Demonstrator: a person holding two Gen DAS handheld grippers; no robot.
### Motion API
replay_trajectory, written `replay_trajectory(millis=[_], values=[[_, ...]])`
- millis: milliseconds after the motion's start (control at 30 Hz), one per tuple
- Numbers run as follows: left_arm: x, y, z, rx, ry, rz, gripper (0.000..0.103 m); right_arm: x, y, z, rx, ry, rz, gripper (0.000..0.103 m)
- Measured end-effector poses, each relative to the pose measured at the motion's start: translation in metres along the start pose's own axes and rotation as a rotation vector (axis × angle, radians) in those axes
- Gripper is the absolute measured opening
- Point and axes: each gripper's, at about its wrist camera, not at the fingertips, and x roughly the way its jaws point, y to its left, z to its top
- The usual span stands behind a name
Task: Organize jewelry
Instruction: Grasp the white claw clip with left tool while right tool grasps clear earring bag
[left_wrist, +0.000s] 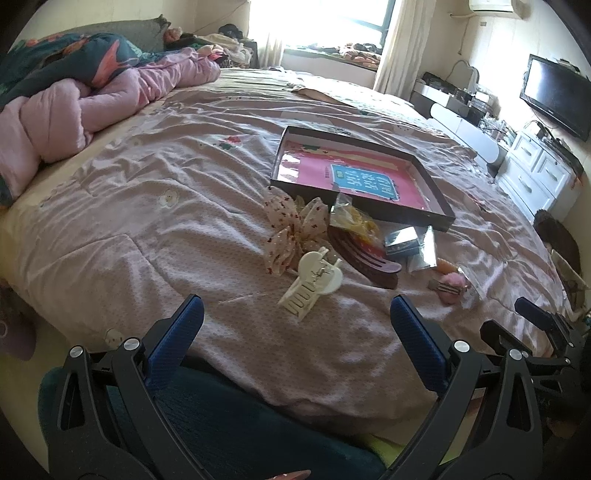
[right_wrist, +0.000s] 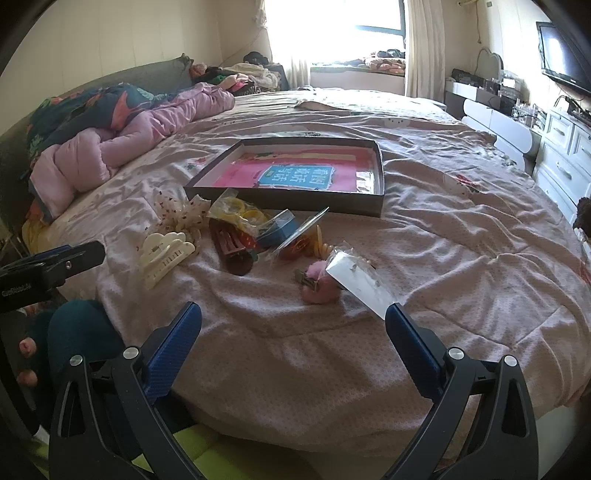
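Observation:
A pile of hair accessories lies on the pink bedspread in front of a shallow dark tray (left_wrist: 432, 216) (right_wrist: 295, 203) with a pink sheet inside. The pile holds a cream claw clip (left_wrist: 314, 282) (right_wrist: 164, 254), a dotted bow (left_wrist: 291, 225) (right_wrist: 181, 214), a dark brown clip (left_wrist: 365, 262) (right_wrist: 231, 245), a bag of yellow rings (left_wrist: 351, 218) (right_wrist: 240, 212), a pink pompom clip (left_wrist: 452, 286) (right_wrist: 317, 282) and a clear packet with a white card (right_wrist: 354, 280). My left gripper (left_wrist: 295, 325) stands open just short of the cream clip. My right gripper (right_wrist: 293, 326) is open too, nothing between its fingers, near the pompom and packet.
A bunched pink and floral quilt (left_wrist: 74, 99) (right_wrist: 122, 122) lies at the far left of the bed. White drawers (left_wrist: 535, 170) and a television (left_wrist: 557, 96) stand along the right wall. A person's teal-clad legs (left_wrist: 221, 417) sit at the bed's near edge.

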Motion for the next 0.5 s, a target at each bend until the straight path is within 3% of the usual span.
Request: replay_trajectory(millis=[267,500], values=[[0.025,0.008,0.003,0.001,0.066,-0.026,0.093,0.012,-0.015,0.005,-0.012,0.009,-0.037,0.097],[0.055,-0.018,0.001,0.125,0.134,-0.079,0.093,0.025,-0.048,0.004,0.009,0.050,-0.088,0.097]])
